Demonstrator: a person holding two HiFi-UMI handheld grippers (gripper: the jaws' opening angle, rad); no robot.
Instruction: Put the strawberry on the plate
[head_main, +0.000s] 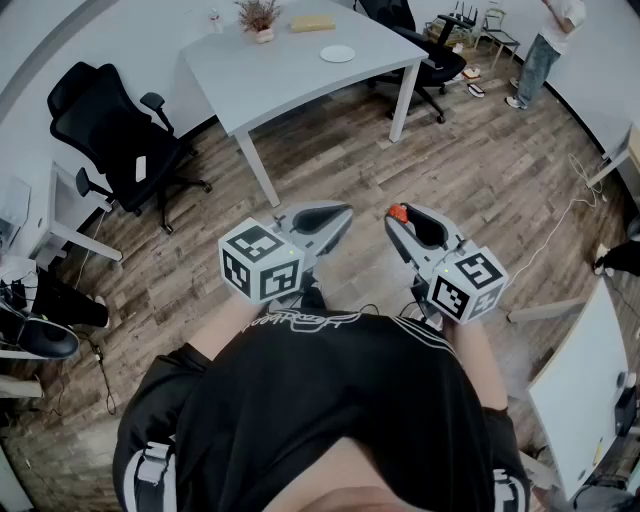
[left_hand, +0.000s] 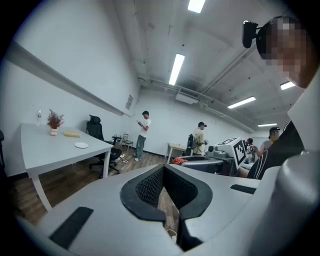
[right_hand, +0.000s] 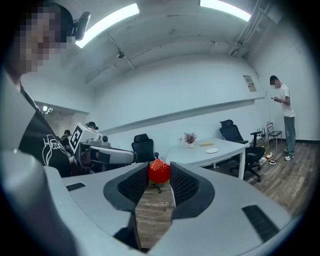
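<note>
Near the body, right gripper (head_main: 399, 219) gripped the strawberry (right_hand: 159, 171) at its jaw tips, left gripper (head_main: 333, 216) closed and empty — carry step, judged — next needed a long reach to the plate (head_main: 337, 53) on the far table (head_main: 270, 82).

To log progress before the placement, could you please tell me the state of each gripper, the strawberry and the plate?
Left gripper: shut, empty.
Right gripper: shut on the strawberry.
Strawberry: held between the right gripper's jaws, off the plate.
Plate: empty, on the white table.
</note>
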